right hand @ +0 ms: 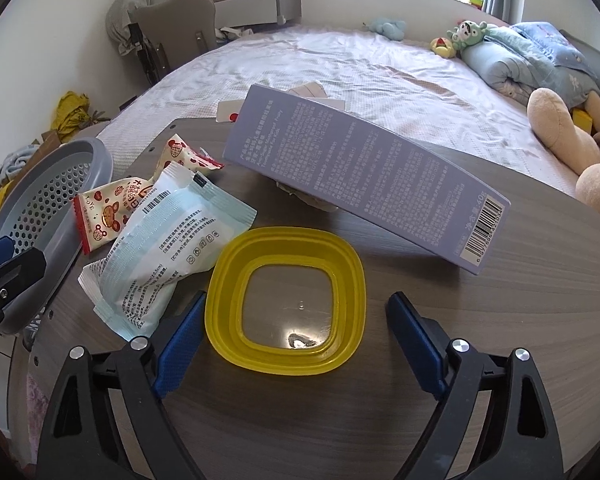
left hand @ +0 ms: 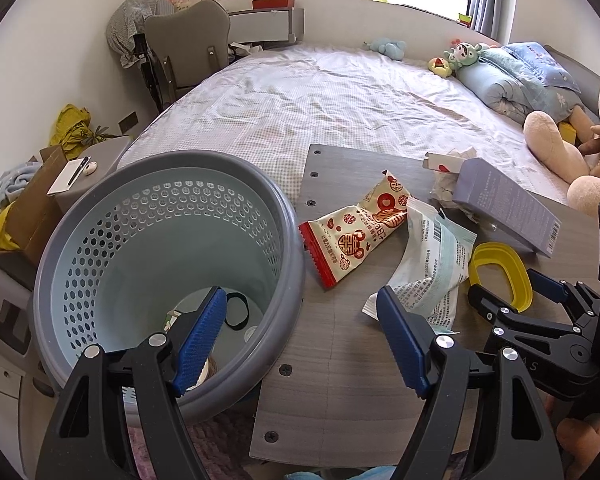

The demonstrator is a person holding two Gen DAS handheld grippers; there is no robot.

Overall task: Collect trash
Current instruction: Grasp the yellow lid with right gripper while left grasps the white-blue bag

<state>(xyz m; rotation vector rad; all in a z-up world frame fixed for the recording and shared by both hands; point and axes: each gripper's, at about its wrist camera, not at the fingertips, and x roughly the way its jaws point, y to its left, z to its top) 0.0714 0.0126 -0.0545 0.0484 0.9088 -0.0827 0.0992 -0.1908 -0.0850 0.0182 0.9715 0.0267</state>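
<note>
The yellow lid lies flat on the wooden board, rim up, its clear middle showing the wood under it. The right gripper straddles the lid: jaws apart, its left finger touching or just beside the lid's left edge, its right finger clear of the other edge, so nothing is clamped. Just left of the lid lies a pale blue wrapper, and beyond that a red and cream snack packet partly under it. Behind the lid a lilac box rests tilted on crumpled paper, its barcode end nearest the lid. Further left of the lid, at the board's edge, stands the grey bin with a few bits at its bottom. The left gripper hangs over the bin's rim, jaws wide apart and holding nothing, one finger above the bin, the other above the wrapper. Behind the board lies a bed with soft toys.
</note>
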